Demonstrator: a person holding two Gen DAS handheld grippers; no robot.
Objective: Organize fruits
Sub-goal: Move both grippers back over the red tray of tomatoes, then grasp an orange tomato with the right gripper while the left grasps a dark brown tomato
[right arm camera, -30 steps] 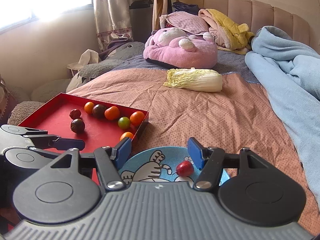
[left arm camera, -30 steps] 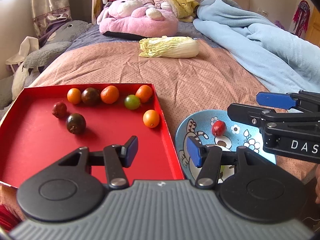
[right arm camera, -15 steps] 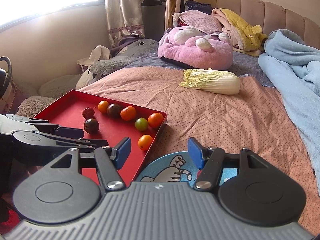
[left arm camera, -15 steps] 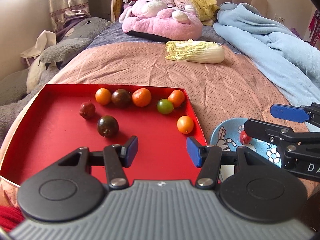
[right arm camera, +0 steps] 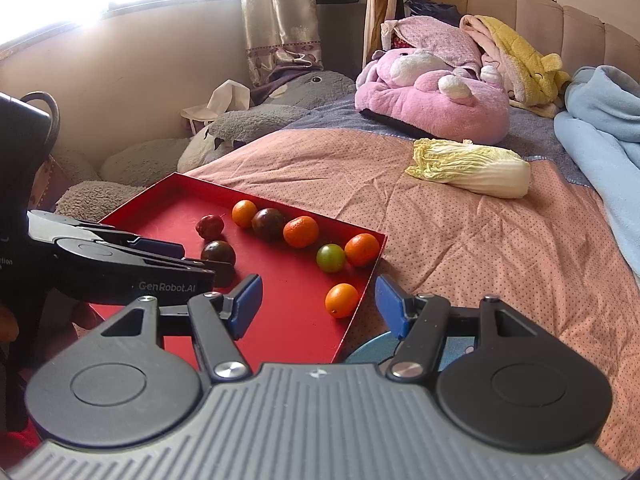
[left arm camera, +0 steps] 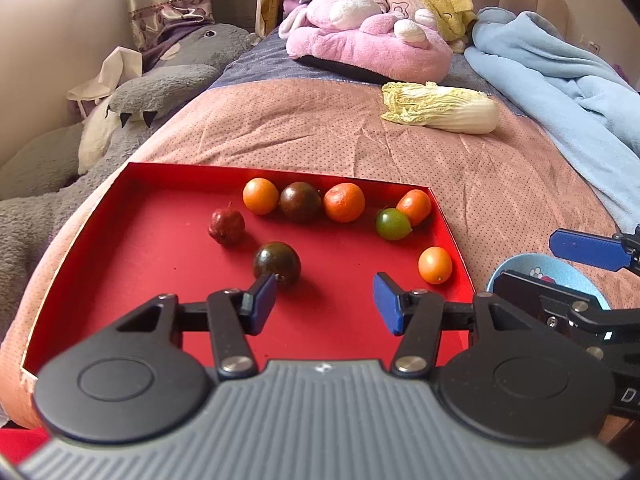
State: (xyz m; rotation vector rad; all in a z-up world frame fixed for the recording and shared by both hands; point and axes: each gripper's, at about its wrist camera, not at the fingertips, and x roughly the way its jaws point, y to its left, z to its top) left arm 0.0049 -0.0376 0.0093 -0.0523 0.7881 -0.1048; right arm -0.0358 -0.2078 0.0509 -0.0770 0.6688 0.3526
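Observation:
A red tray [left arm camera: 160,280] on the bed holds several small fruits: orange ones along its far wall [left arm camera: 344,202], a green one [left arm camera: 393,223], two dark ones and a reddish one [left arm camera: 226,226]. My left gripper [left arm camera: 324,300] hangs open over the tray's near half, nothing between its pads. A dark fruit [left arm camera: 277,263] lies just past its left fingertip. My right gripper [right arm camera: 319,306] is open and empty above the tray's right corner, with a small orange fruit [right arm camera: 341,300] ahead between its fingers. The blue bowl [right arm camera: 372,350] sits right of the tray, mostly hidden.
A napa cabbage [left arm camera: 440,112] lies further up the pink bedspread. A pink plush [left arm camera: 368,48] and a light blue blanket [left arm camera: 560,92] sit at the back and right. A grey shark plush [left arm camera: 160,88] fills the gap left of the bed.
Both grippers have slid left, from over the blue bowl to over the red tray. The bowl and its red fruit have dropped behind the grippers. Both stay open.

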